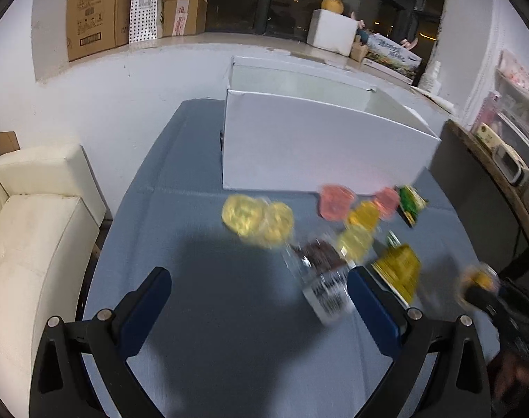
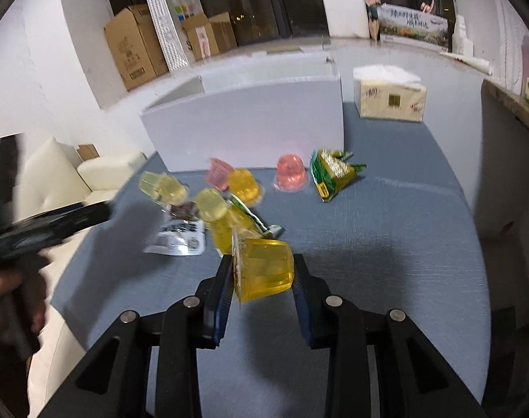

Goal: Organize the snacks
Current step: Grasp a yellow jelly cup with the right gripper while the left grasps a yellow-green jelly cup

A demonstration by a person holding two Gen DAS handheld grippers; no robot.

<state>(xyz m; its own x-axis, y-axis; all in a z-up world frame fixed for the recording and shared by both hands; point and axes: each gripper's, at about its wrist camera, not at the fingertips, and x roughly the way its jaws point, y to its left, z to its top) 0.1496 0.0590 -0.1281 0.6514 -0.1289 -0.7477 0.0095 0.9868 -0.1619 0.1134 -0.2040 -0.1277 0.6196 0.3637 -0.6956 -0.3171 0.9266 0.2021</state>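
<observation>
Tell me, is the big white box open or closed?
Open. The white box has no lid on top, and its inner walls show in the left wrist view.

Both cameras sit behind their own fingers, looking forward and down over the blue table (image 1: 202, 313) toward the white box (image 1: 320, 146) and the window wall behind it. The left view looks from the table's left side, the snacks (image 1: 257, 219) ahead and to its right. The right view sits lower and nearer the snacks (image 2: 229, 191), seeing the box (image 2: 243, 129) from the right. Both share table, box and snacks.
</observation>
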